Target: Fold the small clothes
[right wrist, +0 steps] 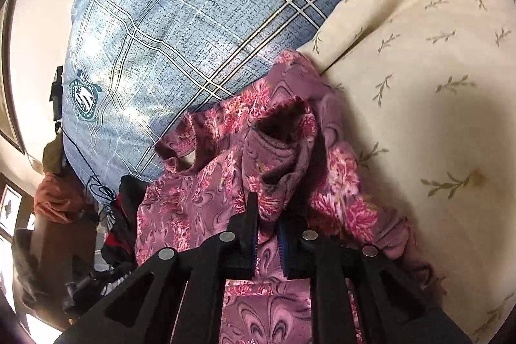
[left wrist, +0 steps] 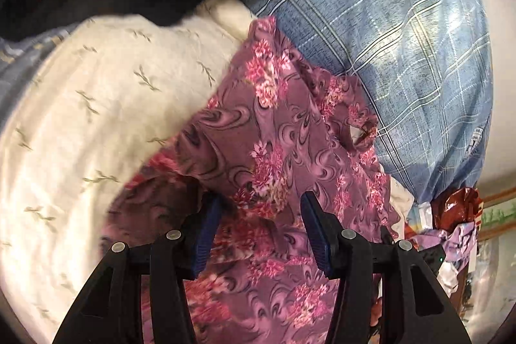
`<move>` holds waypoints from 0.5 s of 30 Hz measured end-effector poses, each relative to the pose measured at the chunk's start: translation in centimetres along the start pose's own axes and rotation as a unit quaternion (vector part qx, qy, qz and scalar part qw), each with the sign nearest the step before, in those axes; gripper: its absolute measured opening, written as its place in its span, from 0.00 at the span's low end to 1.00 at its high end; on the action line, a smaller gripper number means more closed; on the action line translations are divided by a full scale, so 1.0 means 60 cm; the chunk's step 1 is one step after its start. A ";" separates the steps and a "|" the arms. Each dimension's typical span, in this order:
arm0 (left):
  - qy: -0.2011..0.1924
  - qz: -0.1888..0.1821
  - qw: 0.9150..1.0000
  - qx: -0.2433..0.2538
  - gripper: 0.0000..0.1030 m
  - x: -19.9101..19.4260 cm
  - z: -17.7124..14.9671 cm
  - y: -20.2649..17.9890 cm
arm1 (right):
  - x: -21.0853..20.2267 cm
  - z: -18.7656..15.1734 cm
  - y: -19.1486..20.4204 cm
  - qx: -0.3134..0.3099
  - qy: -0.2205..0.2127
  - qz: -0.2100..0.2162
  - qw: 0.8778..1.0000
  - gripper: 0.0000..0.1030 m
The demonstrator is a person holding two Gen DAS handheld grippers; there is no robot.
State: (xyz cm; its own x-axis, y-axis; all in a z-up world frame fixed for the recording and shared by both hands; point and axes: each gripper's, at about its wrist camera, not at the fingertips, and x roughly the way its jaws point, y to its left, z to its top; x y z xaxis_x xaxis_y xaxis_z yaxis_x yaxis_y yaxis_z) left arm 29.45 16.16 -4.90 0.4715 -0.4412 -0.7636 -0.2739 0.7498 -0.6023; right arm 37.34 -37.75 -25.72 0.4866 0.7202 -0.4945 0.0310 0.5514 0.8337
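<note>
Gripping a fold of the garment [right wrist: 225, 182], your right tool [right wrist: 269, 234] is nearly closed; your left tool [left wrist: 259, 208] hangs open above the cloth, which lies on the bed [left wrist: 80, 118]. Pinch its edge before lifting evenly.

Garment [left wrist: 274, 131] is sheeny floral cloth; blue checked pillow [left wrist: 403, 54] woven, matt; fingers [left wrist: 206, 234] ribbed plastic.

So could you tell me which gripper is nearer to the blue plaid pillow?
Hard to call. Both the left gripper and the right gripper are over the floral garment, short of the blue plaid pillow.
</note>
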 end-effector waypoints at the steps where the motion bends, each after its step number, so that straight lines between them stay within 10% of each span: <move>1: -0.002 0.000 1.000 -0.005 0.49 0.005 0.004 0.002 | 0.000 0.001 -0.001 0.004 0.000 -0.001 1.000 0.13; 3: -0.013 0.004 1.000 -0.020 0.40 0.018 0.026 0.006 | 0.005 0.003 -0.003 0.012 0.001 0.002 1.000 0.13; 5: -0.029 0.023 0.999 -0.015 0.06 0.024 0.043 -0.001 | 0.010 0.013 0.004 0.009 0.000 0.000 1.000 0.08; 11: -0.080 0.012 0.997 0.013 0.07 -0.036 0.020 -0.043 | -0.074 0.057 0.057 -0.031 -0.068 0.078 0.994 0.06; 15: -0.056 0.034 0.998 -0.014 0.07 -0.002 -0.019 -0.016 | -0.061 0.035 0.022 -0.028 -0.037 0.034 0.998 0.06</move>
State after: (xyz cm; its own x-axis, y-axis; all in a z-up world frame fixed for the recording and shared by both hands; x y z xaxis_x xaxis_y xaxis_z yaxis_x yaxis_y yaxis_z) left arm 28.69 14.94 -4.52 0.5415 -0.3307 -0.7729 -0.3317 0.7608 -0.5579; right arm 37.46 -40.54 -22.29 0.5489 0.7248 -0.4164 -0.0521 0.5269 0.8484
